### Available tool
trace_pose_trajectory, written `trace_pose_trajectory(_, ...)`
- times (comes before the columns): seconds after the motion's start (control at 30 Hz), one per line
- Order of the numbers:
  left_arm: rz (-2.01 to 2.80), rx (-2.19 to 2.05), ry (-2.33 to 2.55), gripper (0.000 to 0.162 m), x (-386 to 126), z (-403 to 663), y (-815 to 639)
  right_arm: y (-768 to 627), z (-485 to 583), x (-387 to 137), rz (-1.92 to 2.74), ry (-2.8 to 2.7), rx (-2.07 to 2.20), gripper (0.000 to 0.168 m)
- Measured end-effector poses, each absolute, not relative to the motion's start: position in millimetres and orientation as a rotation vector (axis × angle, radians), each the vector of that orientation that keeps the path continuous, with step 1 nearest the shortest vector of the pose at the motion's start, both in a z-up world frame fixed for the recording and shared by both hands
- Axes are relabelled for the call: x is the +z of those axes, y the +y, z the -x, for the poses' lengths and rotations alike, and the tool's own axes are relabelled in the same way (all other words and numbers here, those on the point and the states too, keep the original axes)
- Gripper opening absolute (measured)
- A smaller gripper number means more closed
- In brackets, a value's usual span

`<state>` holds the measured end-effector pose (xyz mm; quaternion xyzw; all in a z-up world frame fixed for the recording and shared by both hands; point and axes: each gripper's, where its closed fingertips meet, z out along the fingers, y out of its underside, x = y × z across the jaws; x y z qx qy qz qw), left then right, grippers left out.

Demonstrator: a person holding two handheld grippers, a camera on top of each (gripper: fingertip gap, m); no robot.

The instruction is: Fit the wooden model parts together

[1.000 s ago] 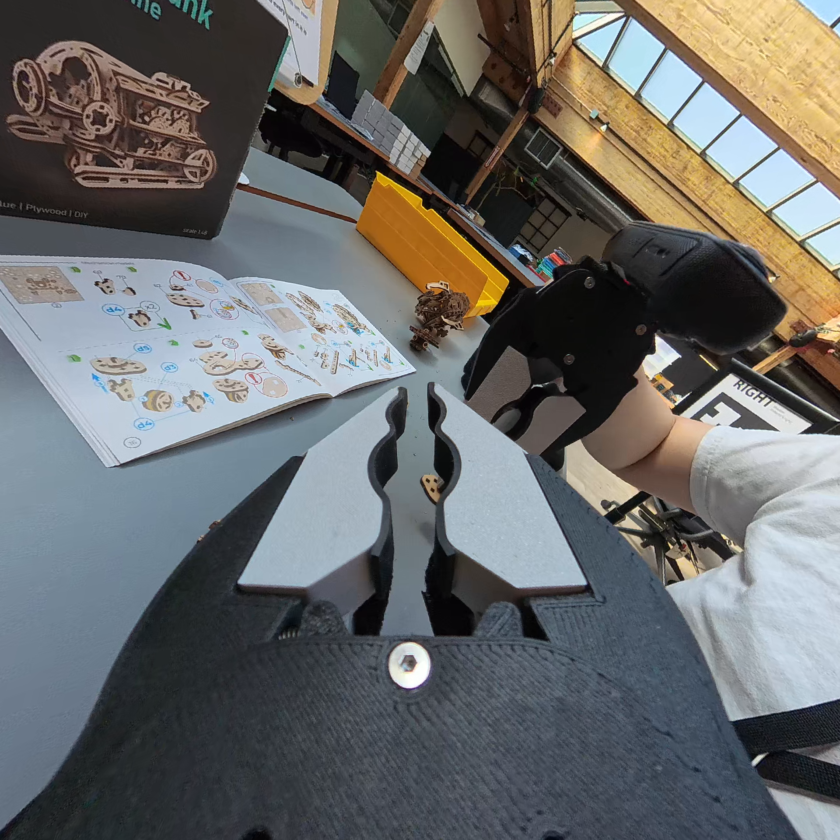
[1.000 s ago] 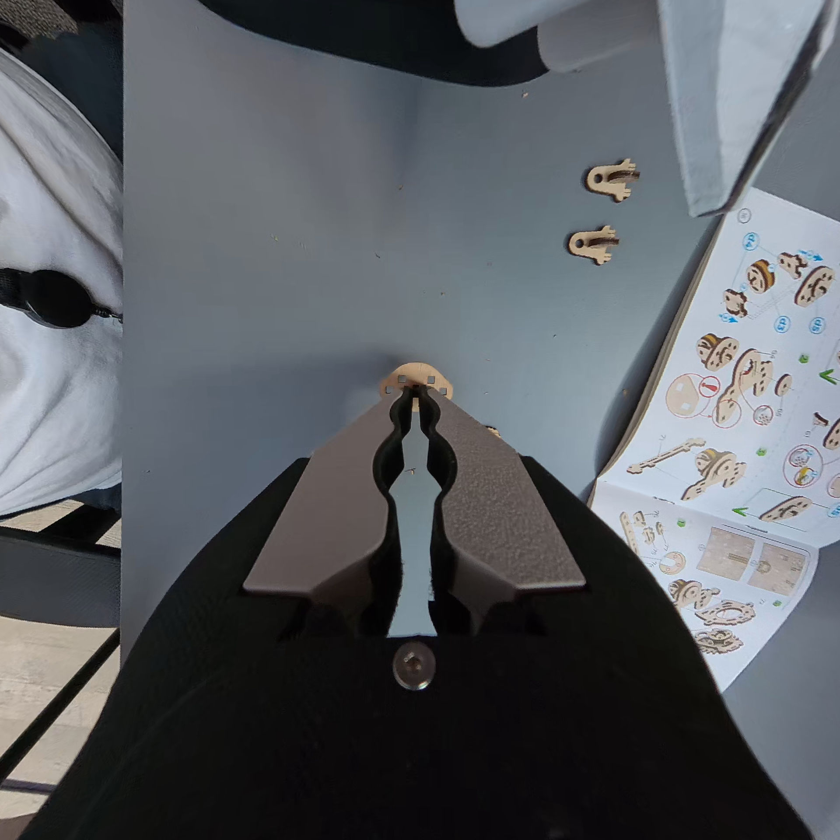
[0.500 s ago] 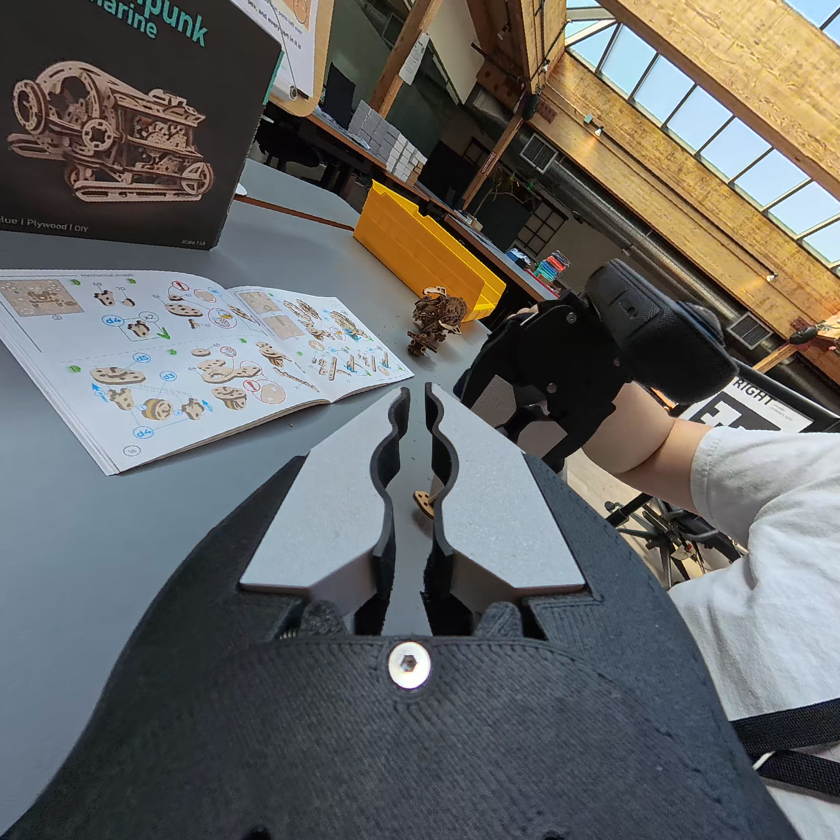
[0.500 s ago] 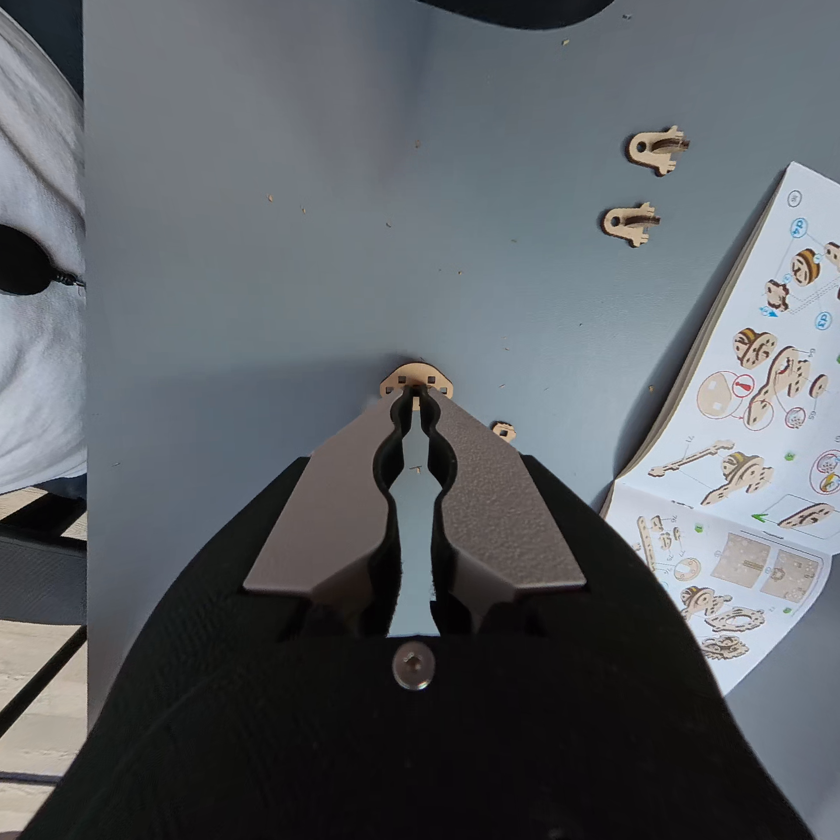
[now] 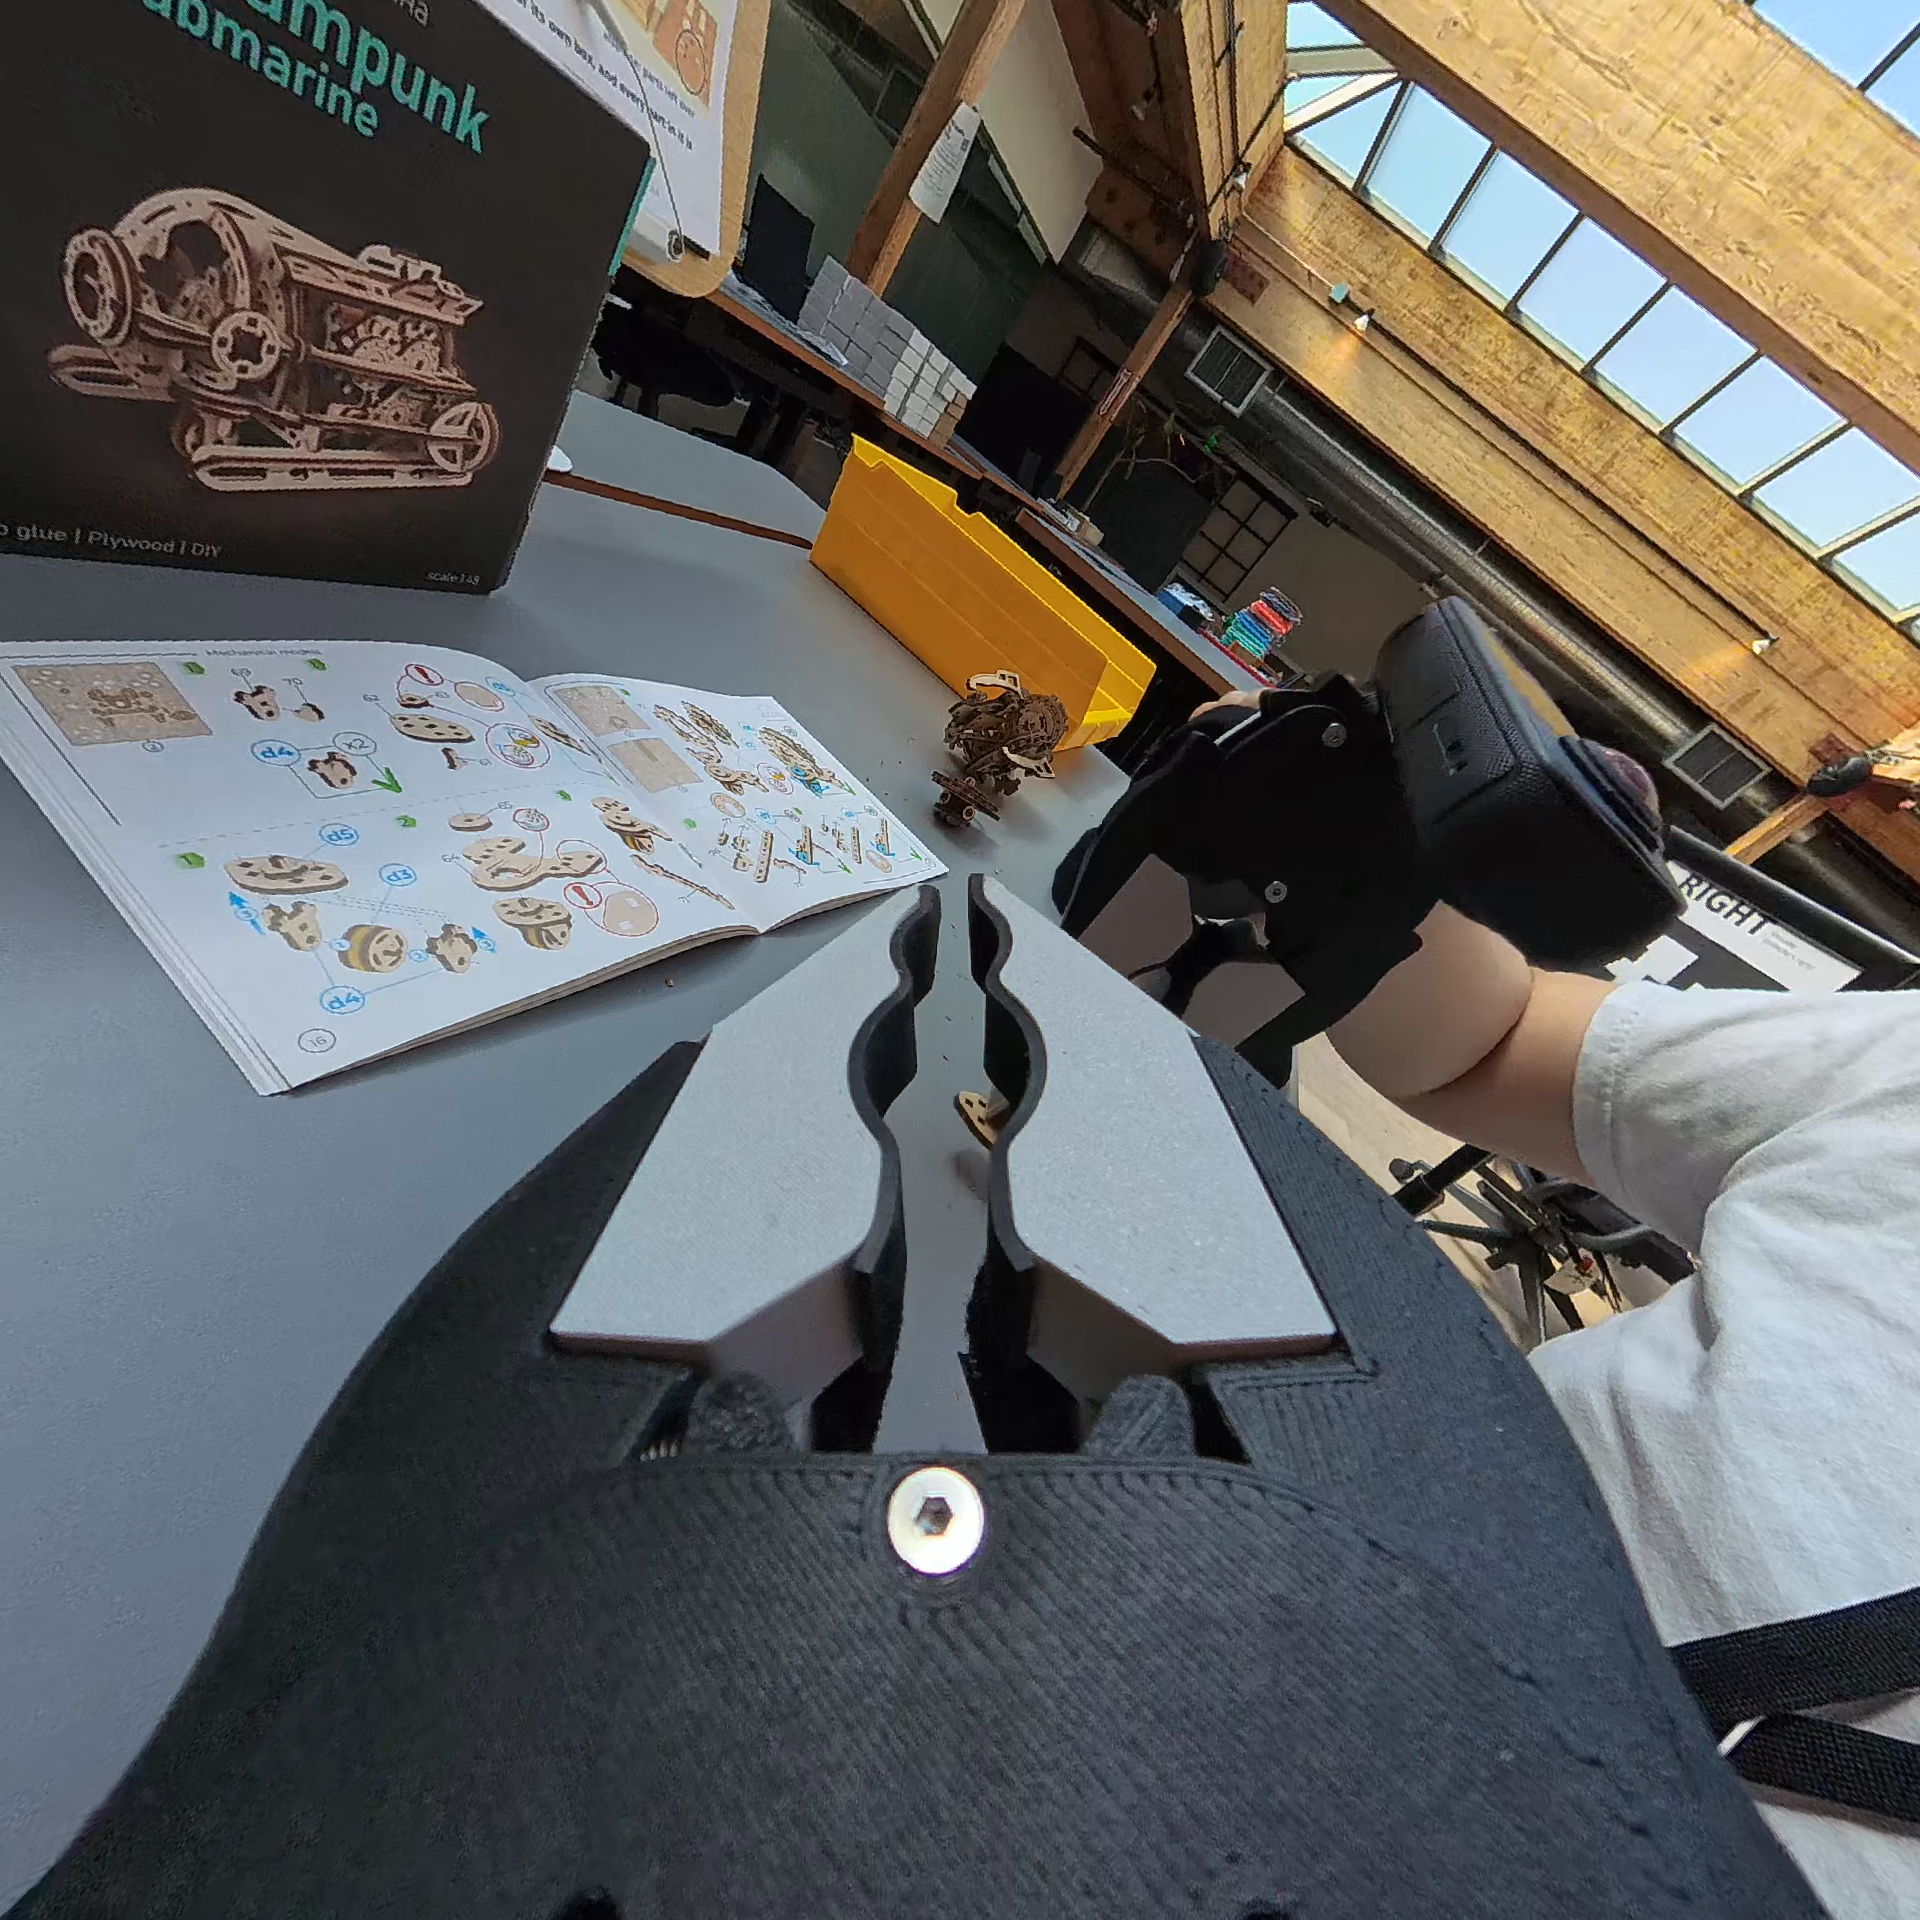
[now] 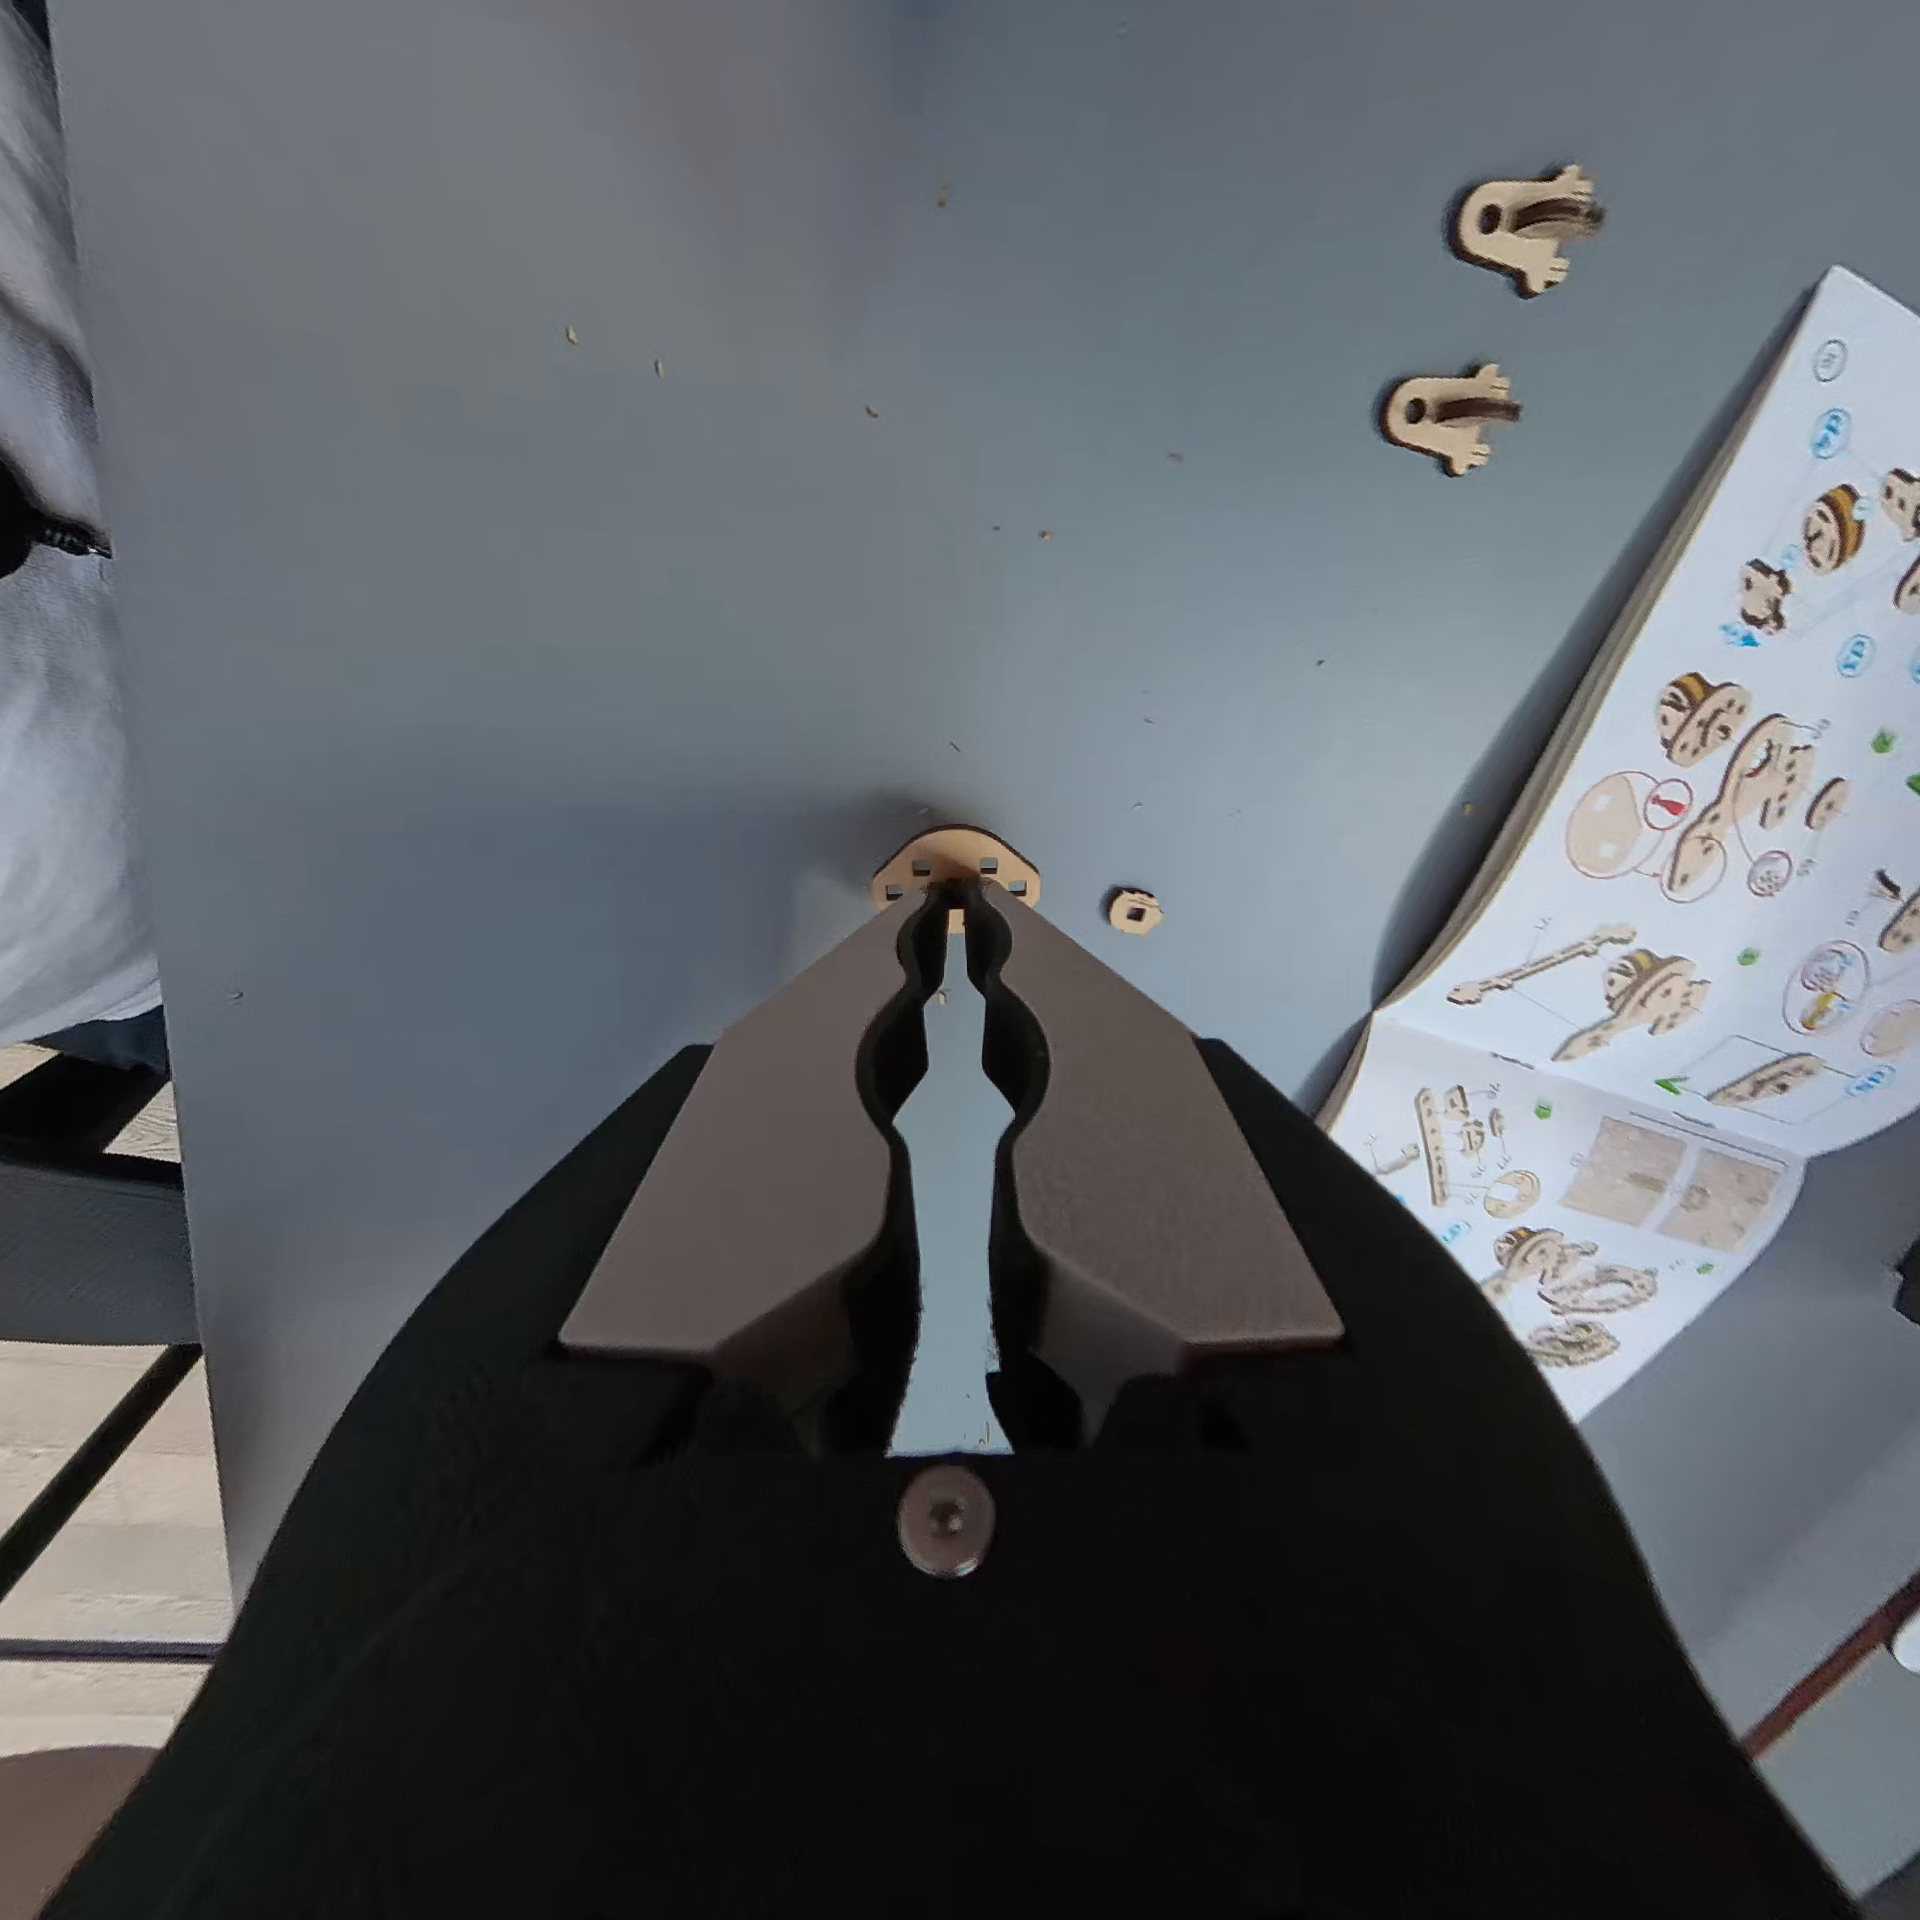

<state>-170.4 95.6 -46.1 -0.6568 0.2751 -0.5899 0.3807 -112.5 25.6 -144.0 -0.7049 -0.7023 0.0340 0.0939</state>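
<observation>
- Here, the right tongs (image 6: pixel 958 902) are clamped on a flat, rounded plywood plate (image 6: pixel 954 860) with square slots, above the smooth grey counter (image 6: pixel 520 520).
- A small wooden disc (image 6: pixel 1134 911) lies just beside it; two notched brackets (image 6: pixel 1449 421) lie farther off.
- The left tongs (image 5: pixel 951 904) stand slightly apart, gripping nothing.
- An open instruction booklet (image 5: pixel 416 831), an assembled wooden model (image 5: pixel 992 743) and a yellow plastic bin (image 5: pixel 966 592) sit beyond.
</observation>
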Motion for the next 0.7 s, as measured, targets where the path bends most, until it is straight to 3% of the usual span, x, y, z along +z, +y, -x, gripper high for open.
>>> trace_pose_trajectory(0.13, 1.679, -1.51, 0.694, 0.004, -46, 171, 97, 26, 102, -157, 2.155, -2.111, 0.033, 0.002)
trace_pose_trajectory(0.3, 1.684, -1.495, 0.7, 0.003, -47, 171, 97, 31, 109, -134, 2.095, -2.04, 0.055, 0.003)
trace_pose_trajectory(0.37, 1.678, -1.501, 0.697, 0.004, -46, 171, 97, 26, 94, -158, 2.209, -2.118, -0.003, 0.002)
trace_pose_trajectory(0.7, 1.657, -1.506, 0.719, 0.004, -44, 170, 94, 26, 109, -140, 2.124, -2.02, 0.21, 0.003)
